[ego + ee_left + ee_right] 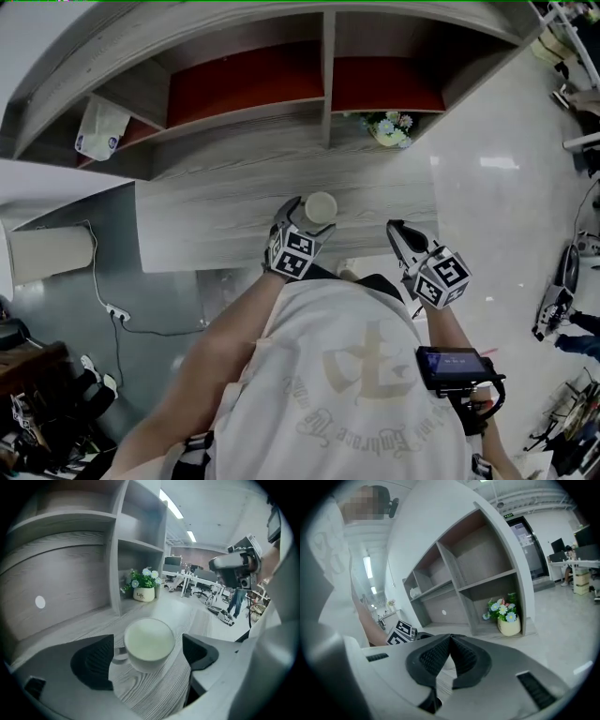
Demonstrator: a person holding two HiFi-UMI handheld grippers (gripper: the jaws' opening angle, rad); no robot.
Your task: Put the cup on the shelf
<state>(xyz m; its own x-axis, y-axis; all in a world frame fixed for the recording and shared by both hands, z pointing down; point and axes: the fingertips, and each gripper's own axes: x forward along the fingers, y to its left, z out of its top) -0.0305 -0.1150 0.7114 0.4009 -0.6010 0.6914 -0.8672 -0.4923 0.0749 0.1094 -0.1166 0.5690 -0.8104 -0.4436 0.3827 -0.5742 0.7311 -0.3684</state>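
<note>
A white cup [321, 207] stands upright on the grey wood shelf surface [206, 220], straight ahead of the person. My left gripper [304, 219] is open around it. In the left gripper view the cup [149, 643] sits between the two dark pads [93, 662], with a gap showing on the right side and its handle pointing at the left pad. My right gripper [401, 234] hovers a little to the right of the cup, shut with nothing in it. Its pads [464, 658] meet tip to tip in the right gripper view.
A small pot of flowers [390, 128] stands in the shelf compartment behind and to the right of the cup, and it shows as the flower pot [143, 592] in the left gripper view. A white bag [98, 131] lies in the far left compartment. Upright dividers [328, 75] separate the compartments.
</note>
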